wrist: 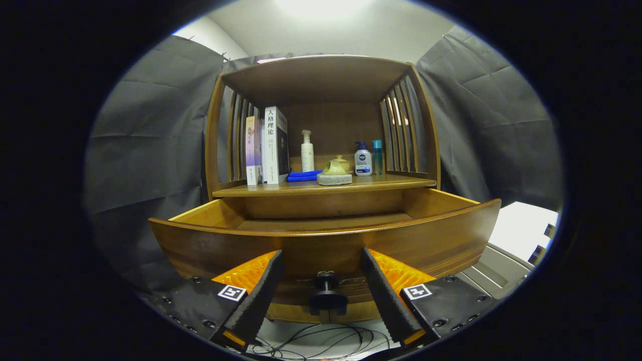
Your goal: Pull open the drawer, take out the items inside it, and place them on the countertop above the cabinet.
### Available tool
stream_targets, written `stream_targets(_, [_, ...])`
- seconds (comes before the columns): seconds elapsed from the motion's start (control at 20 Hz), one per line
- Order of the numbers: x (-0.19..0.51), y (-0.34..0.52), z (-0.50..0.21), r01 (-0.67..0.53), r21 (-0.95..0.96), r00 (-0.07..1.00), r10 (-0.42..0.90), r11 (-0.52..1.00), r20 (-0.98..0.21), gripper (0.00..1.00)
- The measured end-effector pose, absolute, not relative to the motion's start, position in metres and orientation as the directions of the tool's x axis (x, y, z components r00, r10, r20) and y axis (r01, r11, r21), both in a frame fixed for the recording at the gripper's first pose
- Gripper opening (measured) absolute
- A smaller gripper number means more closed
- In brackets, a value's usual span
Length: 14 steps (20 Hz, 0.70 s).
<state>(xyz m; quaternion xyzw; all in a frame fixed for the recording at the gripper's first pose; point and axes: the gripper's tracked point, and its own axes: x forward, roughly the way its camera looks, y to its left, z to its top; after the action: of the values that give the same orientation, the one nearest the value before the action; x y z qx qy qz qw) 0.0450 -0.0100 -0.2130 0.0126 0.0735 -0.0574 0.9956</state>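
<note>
Gripper (pixel 321 273) open, drawer (pixel 326 240) pulled out just ahead

The gripper view rides low on the gripper (pixel 323 281), looking forward along its 2 fingers (pixel 261 291), which stand apart either side of the knob (pixel 327 296); it faces the open drawer (pixel 321 245) front close up; the countertop (pixel 326 188) lies beyond, slightly above.
</note>
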Motion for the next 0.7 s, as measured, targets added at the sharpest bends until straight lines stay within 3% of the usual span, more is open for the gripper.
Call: stream_targets(0.7, [0.142, -0.016, -0.207, 0.145, -0.019, 0.972, -0.146, 0.989, -0.184, 0.98])
